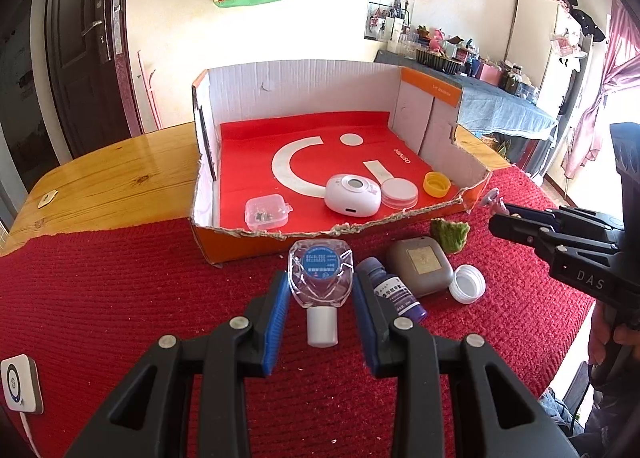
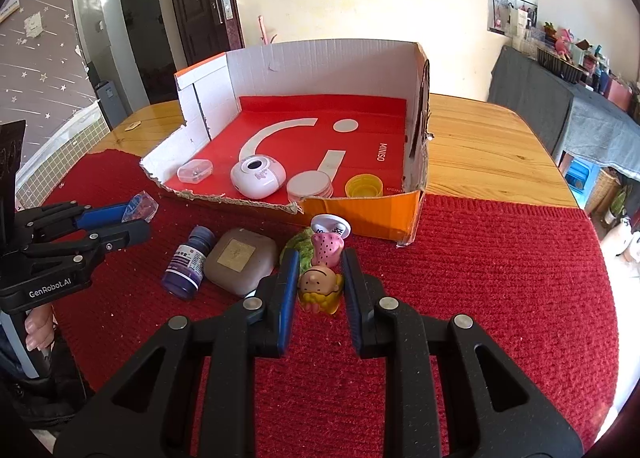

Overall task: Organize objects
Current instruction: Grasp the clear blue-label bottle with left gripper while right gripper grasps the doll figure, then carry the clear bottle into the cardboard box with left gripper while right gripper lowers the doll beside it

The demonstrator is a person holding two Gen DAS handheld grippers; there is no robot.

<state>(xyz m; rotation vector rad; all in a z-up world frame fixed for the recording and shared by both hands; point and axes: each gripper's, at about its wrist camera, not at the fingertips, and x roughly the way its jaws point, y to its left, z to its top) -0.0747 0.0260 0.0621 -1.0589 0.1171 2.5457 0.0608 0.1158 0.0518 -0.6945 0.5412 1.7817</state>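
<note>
My left gripper (image 1: 321,290) is shut on a clear bottle with a blue label and white cap (image 1: 320,282), held above the red mat in front of the cardboard box (image 1: 404,223). In the right wrist view the left gripper (image 2: 136,219) shows at the left with the clear bottle (image 2: 140,207). My right gripper (image 2: 320,278) is shut on a small cartoon figurine (image 2: 320,286) with a pink and white base, near the box's front wall (image 2: 360,213). In the left wrist view the right gripper (image 1: 498,213) shows at the right.
In the box lie a small clear case (image 1: 266,211), a white round device (image 1: 352,193), a round flat tin (image 1: 399,193) and a yellow cap (image 1: 437,183). On the red mat (image 1: 120,298) lie a purple bottle (image 1: 394,294), a grey case (image 1: 420,266), a white cap (image 1: 467,284) and a green lump (image 1: 450,234).
</note>
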